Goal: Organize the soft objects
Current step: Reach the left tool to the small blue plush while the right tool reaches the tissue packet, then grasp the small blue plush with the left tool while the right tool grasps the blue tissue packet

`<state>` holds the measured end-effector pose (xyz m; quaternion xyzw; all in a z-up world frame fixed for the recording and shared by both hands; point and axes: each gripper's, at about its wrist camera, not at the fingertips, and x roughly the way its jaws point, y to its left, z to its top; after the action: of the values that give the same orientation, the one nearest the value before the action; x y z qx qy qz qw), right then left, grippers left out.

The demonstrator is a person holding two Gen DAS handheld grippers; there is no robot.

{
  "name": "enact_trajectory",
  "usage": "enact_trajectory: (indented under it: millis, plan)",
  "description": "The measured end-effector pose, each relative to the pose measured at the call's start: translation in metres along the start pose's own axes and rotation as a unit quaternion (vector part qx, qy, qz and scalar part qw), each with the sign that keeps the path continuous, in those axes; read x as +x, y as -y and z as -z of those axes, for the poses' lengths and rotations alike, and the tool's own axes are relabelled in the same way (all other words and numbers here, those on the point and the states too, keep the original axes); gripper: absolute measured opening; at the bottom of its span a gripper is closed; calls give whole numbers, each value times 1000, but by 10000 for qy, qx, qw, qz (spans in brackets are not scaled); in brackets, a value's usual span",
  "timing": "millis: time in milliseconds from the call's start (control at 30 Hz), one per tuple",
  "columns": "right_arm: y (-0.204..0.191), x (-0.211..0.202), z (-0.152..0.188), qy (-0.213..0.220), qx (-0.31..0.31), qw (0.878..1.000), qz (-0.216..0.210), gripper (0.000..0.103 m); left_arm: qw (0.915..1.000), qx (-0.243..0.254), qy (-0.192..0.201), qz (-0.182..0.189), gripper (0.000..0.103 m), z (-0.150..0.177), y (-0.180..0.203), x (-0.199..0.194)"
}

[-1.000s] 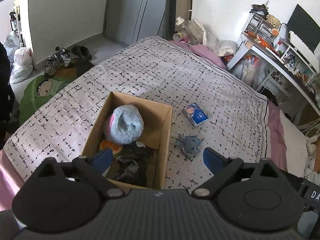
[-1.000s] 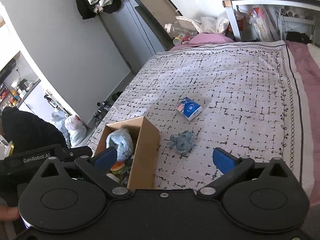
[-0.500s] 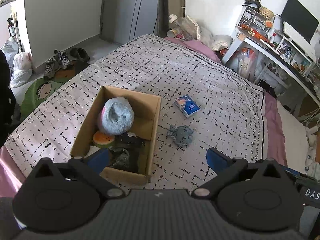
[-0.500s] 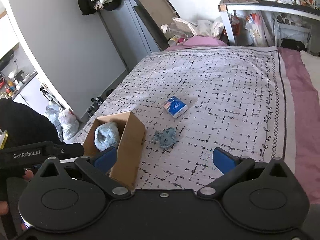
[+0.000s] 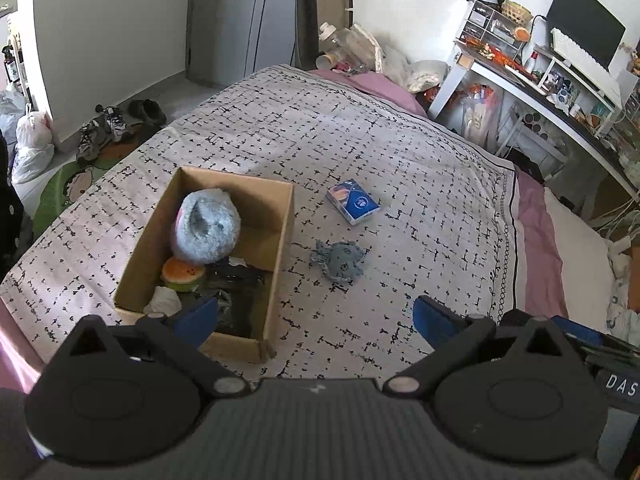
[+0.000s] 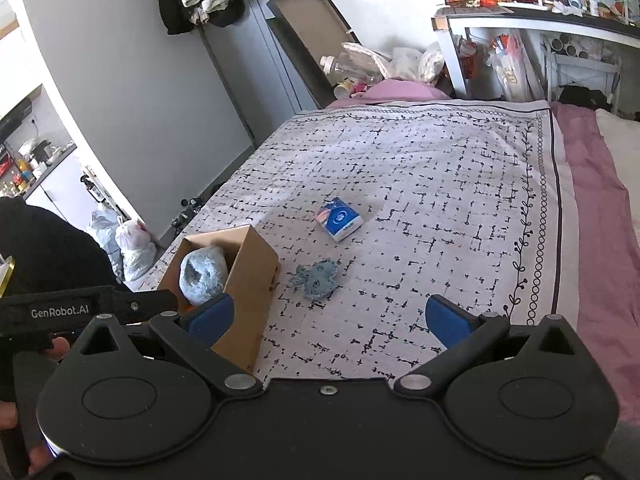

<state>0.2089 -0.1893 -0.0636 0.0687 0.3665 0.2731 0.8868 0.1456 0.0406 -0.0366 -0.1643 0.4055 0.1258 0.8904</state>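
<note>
Cardboard: an open brown box [image 5: 280,216] sits on the near left part of the bed, its long side running away from the cameras.
Bedspread: a pale cover [image 5: 400,152] with a black dash pattern lies across the bed, a pink sheet [image 6: 592,184] showing along its right edge.
Box contents: a fluffy blue plush [image 5: 206,226] fills the far half of the box; below it lie an orange-and-green watermelon toy [image 5: 182,274], a white cloth [image 5: 164,302] and some dark fabric [image 5: 240,280].
Loose toy: a small blue-grey stuffed toy [image 5: 340,260] lies flat on the bedspread just to the right of the box, apart from its wall.
Tissue pack: a blue and white pack [image 5: 352,201] rests on the cover beyond the small toy, clear of both toy and box.
Left gripper [image 5: 316,316]: held above the near end of the box and the bedspread, jaws spread wide with nothing between them; its left blue pad [image 5: 196,318] hangs over the box's near corner.
Right gripper [image 6: 328,318]: also released and empty, jaws wide apart, hovering over the bedspread on the near side of the small toy.
Person: a dark sleeve [image 6: 48,248] and fingers [image 6: 56,348] show at the left edge of the right wrist view, beside the other gripper's black body.
Background: a cluttered white desk [image 5: 520,76] stands at the right of the bed; shoes [image 5: 108,128] lie on the floor at the left.
</note>
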Motion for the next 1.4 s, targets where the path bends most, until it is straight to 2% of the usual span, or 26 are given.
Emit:
enact_trajectory:
  millis: [133, 300, 967, 1233, 1400]
  plan:
    - [9, 4, 0, -22, 41, 10000, -3, 103, 9999, -40, -92, 87, 102, 1, 7, 6]
    - [20, 14, -2, -67, 90, 9999, 4, 103, 9999, -46, -108, 7, 102, 0, 16, 16]
    - [70, 81, -16, -429, 865, 9931, -667, 102, 9998, -16, -92, -153, 99, -16, 40, 82]
    - [91, 110, -25, -474, 1059, 9910, -671, 101, 9996, 10, -224, -185, 90, -18, 49, 122]
    - [96, 130, -32, -553, 943, 9921, -614, 97, 9992, -62, -360, -169, 83, -19, 52, 150]
